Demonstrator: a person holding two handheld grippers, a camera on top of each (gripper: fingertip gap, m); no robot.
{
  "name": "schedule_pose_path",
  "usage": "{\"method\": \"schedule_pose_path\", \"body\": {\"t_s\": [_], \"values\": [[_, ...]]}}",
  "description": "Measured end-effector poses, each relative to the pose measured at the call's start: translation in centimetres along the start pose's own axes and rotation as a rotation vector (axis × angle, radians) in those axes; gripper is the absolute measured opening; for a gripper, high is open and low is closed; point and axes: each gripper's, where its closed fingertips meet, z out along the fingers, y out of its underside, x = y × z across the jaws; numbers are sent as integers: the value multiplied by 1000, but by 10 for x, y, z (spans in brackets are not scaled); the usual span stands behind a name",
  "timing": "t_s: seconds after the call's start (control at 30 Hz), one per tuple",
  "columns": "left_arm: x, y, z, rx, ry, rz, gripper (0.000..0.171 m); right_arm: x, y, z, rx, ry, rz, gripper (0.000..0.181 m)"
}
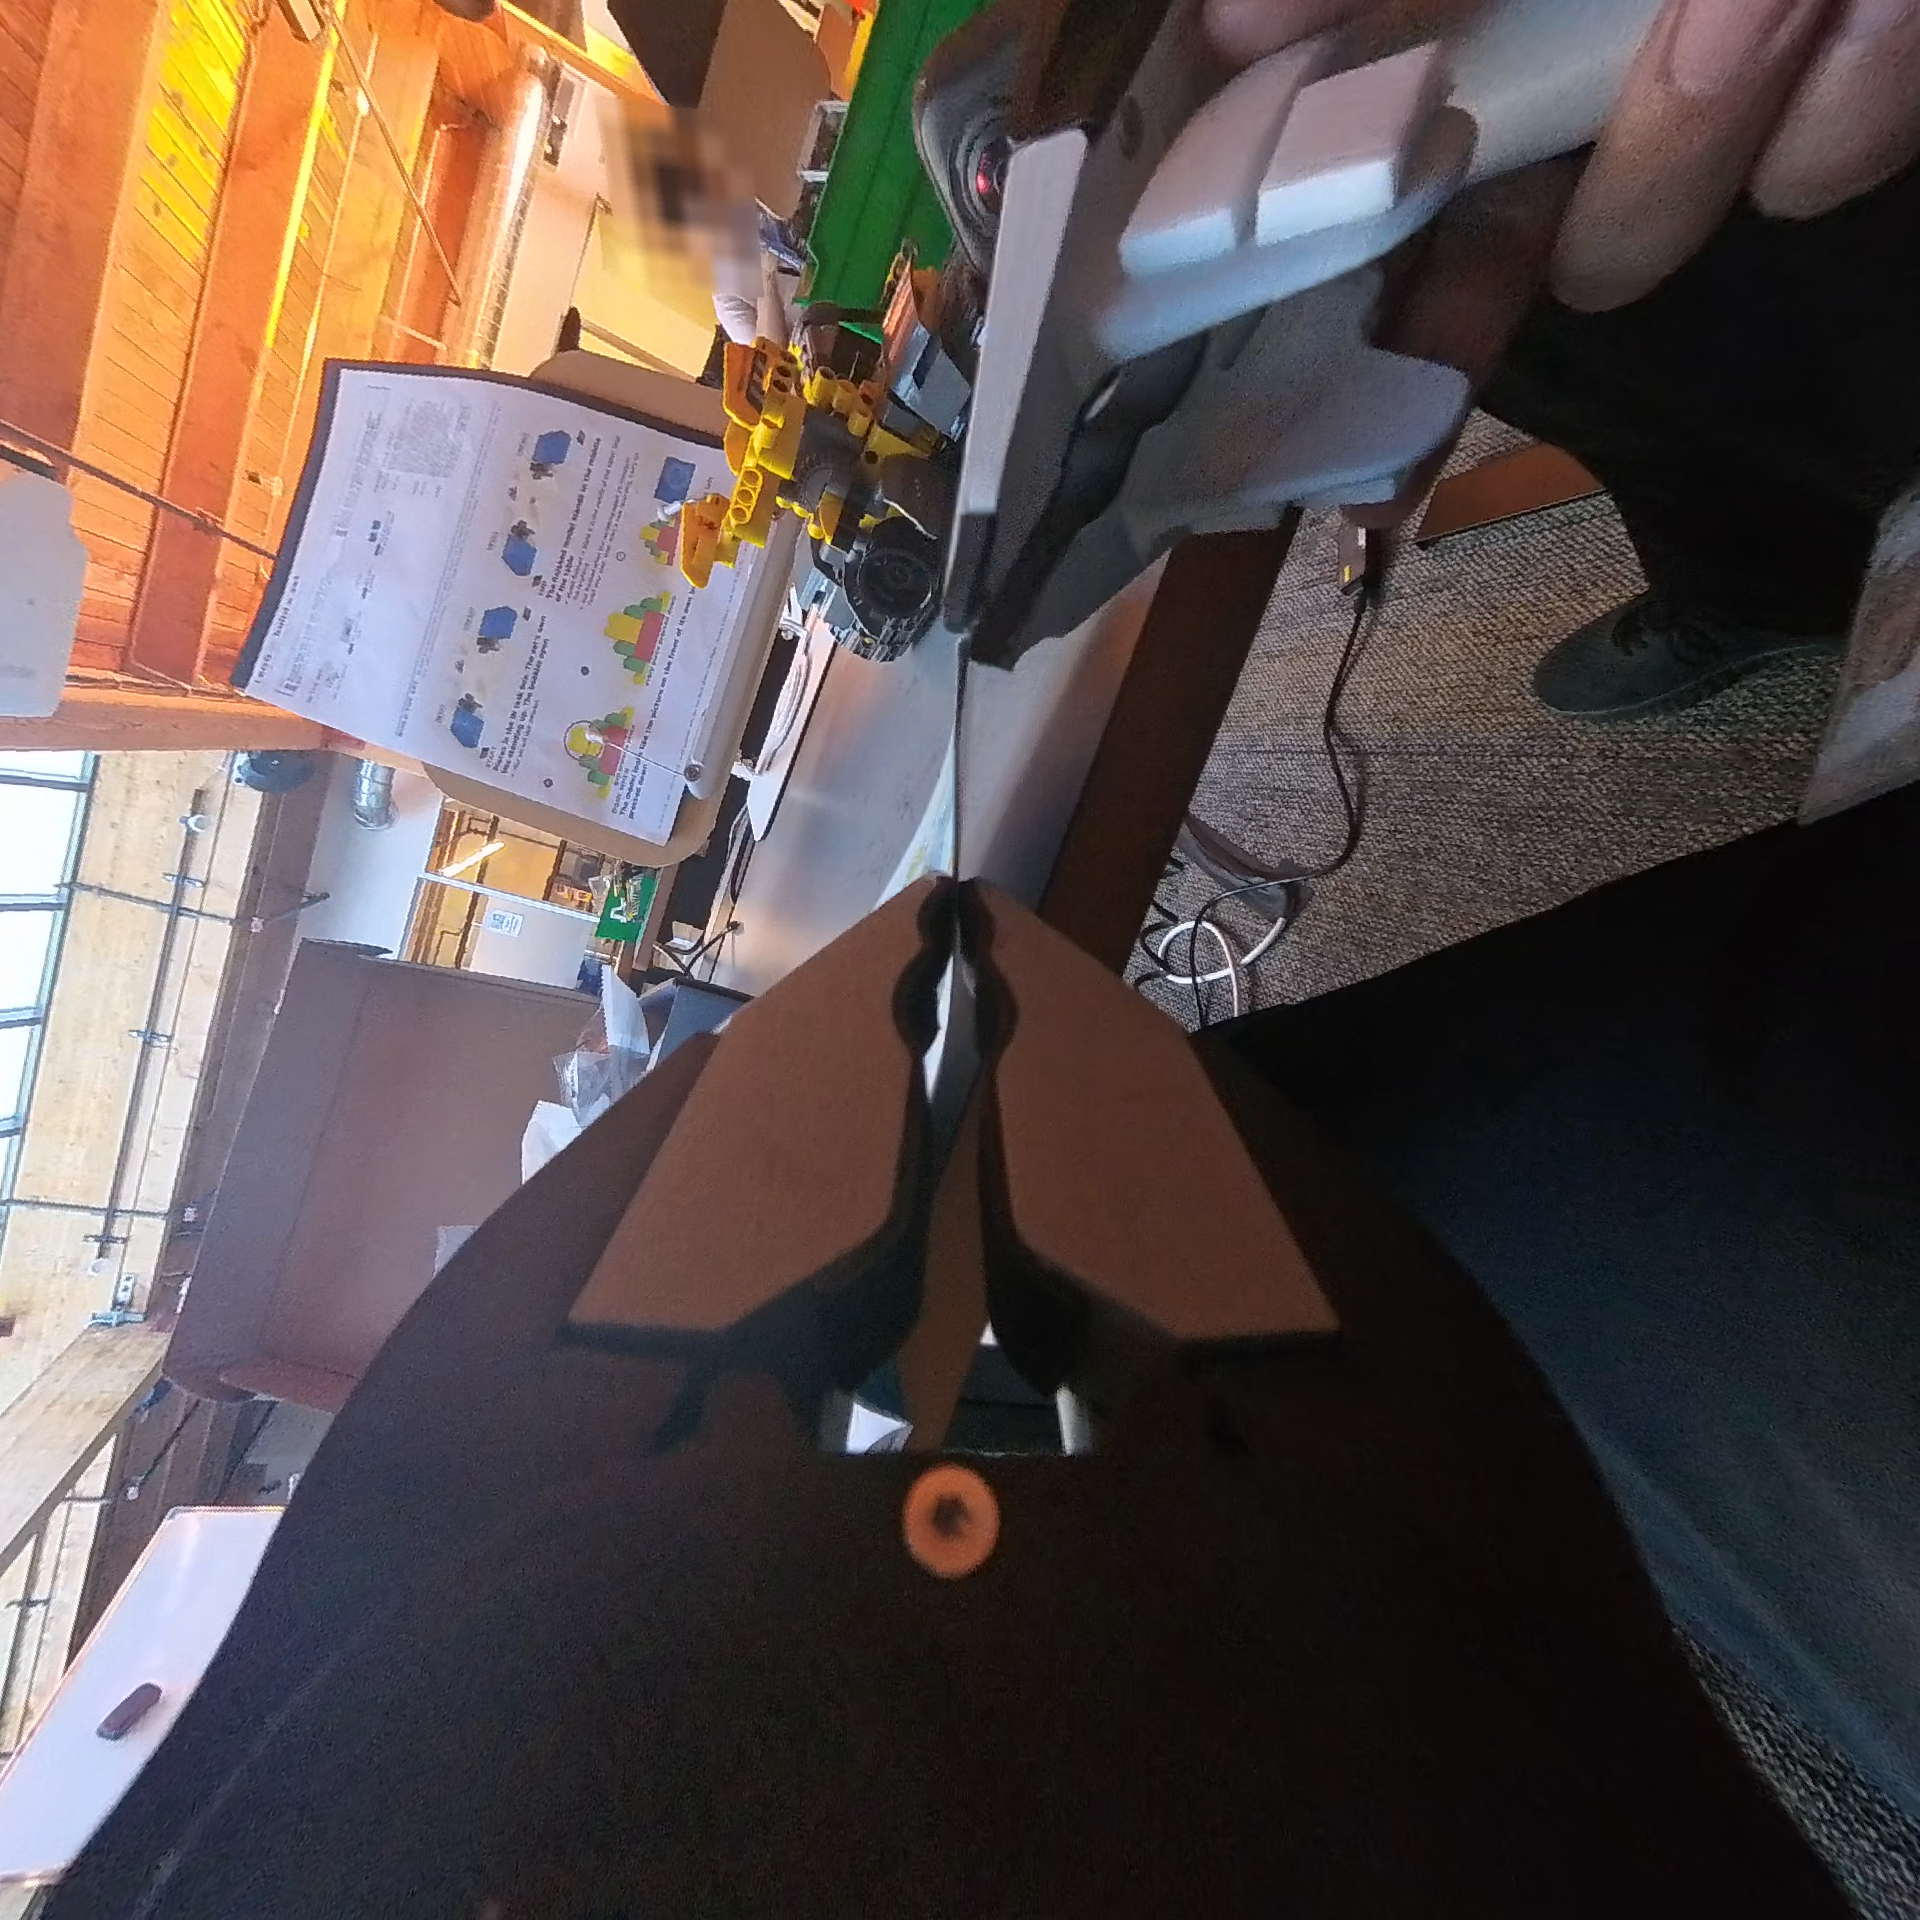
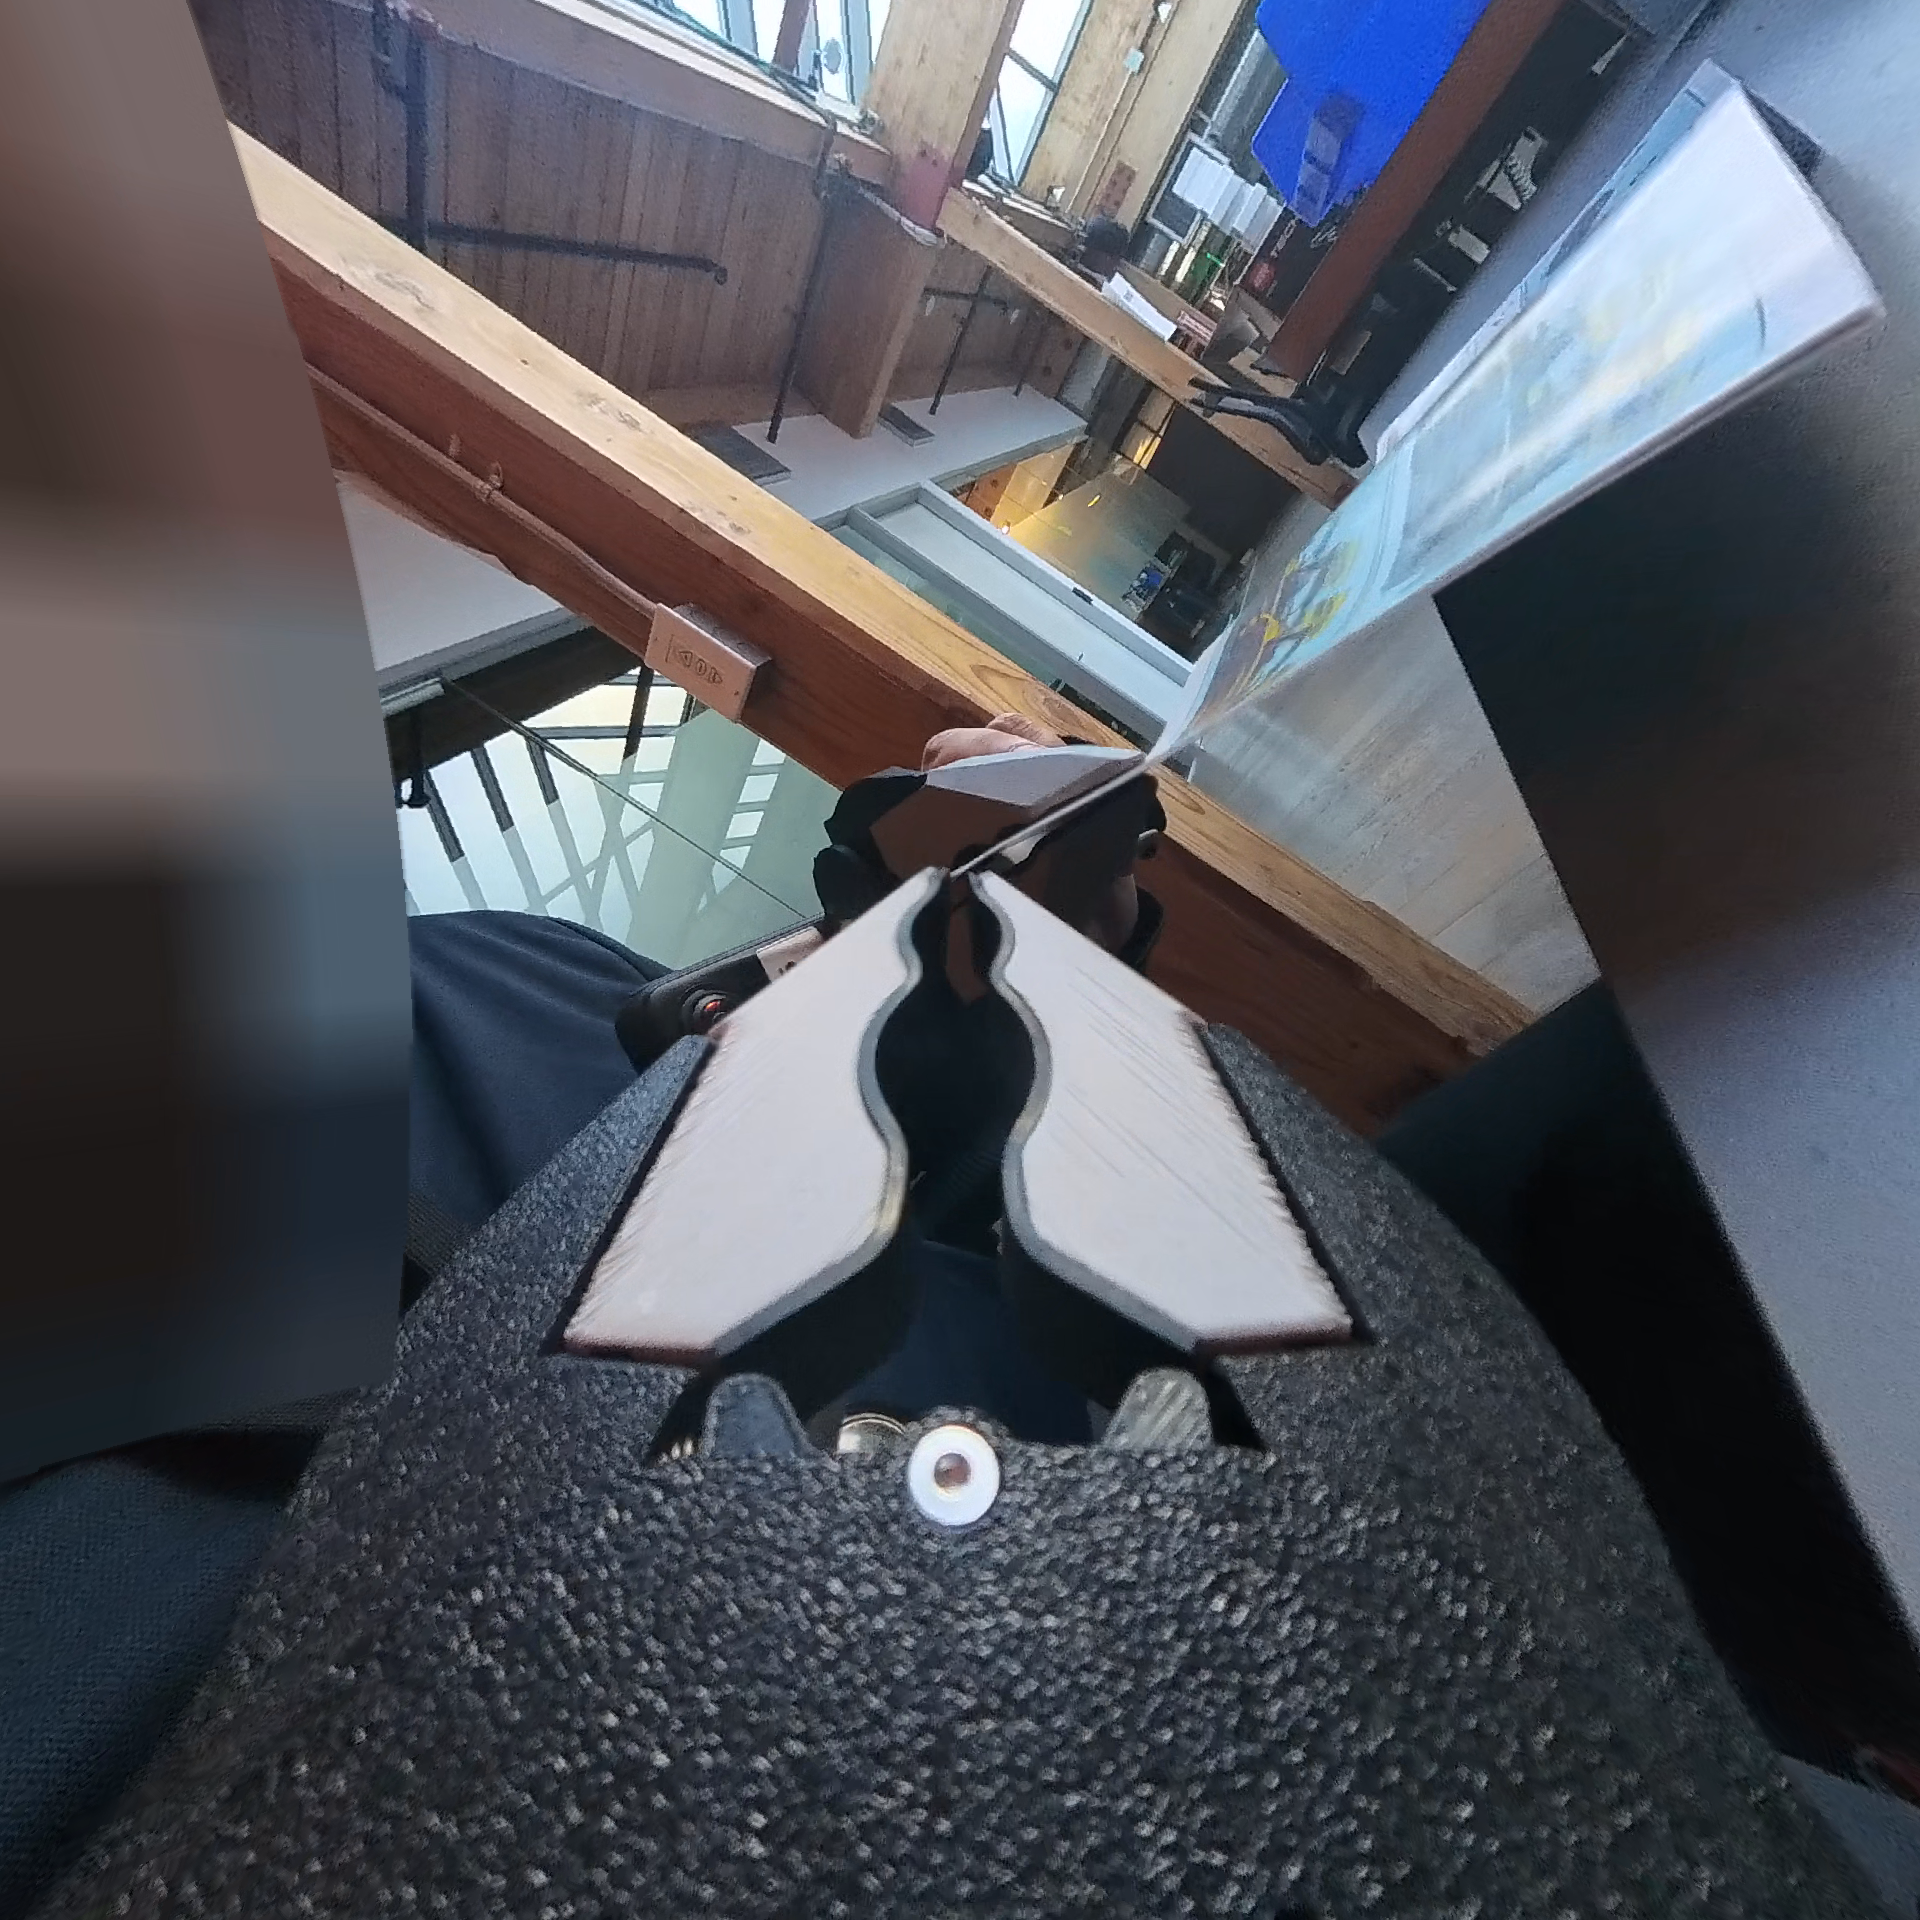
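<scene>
Fingers of my left gripper (image 1: 954,891) and right gripper (image 2: 956,881) clamped one thin sheet (image 1: 958,774) edge-on. Yellow brick vehicle (image 1: 821,468) stood beyond.

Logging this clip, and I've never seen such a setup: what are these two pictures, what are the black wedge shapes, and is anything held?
There is no robot here. A person holds a two-finger gripper in each hand, and each has a camera looking along its fingers. One picture comes from the left gripper, the other from the right gripper. The wedges are their fingers. Both pinch one thin sheet, seen edge-on. On the grey table are a printed page and a yellow brick model.
</scene>
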Motion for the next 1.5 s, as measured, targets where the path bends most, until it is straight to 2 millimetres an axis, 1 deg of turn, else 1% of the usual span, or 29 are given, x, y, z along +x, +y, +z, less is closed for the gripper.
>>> {"method": "schedule_pose_path", "body": {"t_s": [0.17,0.37,0.57,0.7,0.77,0.87,1.03,1.23,1.4,1.5], "values": [[1,0,0,-1,1,9,0,-3,-3,0,13,-28,13,12],[-1,0,0,-3,-11,26,0,-2,-5,2,19,-31,37,14],[-1,-1,-1,-9,-29,70,0,-3,-5,4,15,-39,42,6],[-3,0,-1,-10,-36,62,0,-3,-5,4,12,-40,39,3],[-4,0,-1,-11,-42,65,0,-3,-5,4,13,-36,42,4],[-5,1,-1,-13,-54,81,0,-2,-6,4,17,-33,46,11],[-5,0,-2,-19,-75,144,0,-3,-7,4,20,-34,50,15],[-6,-1,-1,-29,-115,233,0,-2,-7,4,24,-30,53,16],[-6,-1,-1,-34,-122,255,0,-1,-7,4,29,-26,53,17],[-4,-2,-1,-29,-114,256,0,1,-6,4,28,-16,52,11]]}}
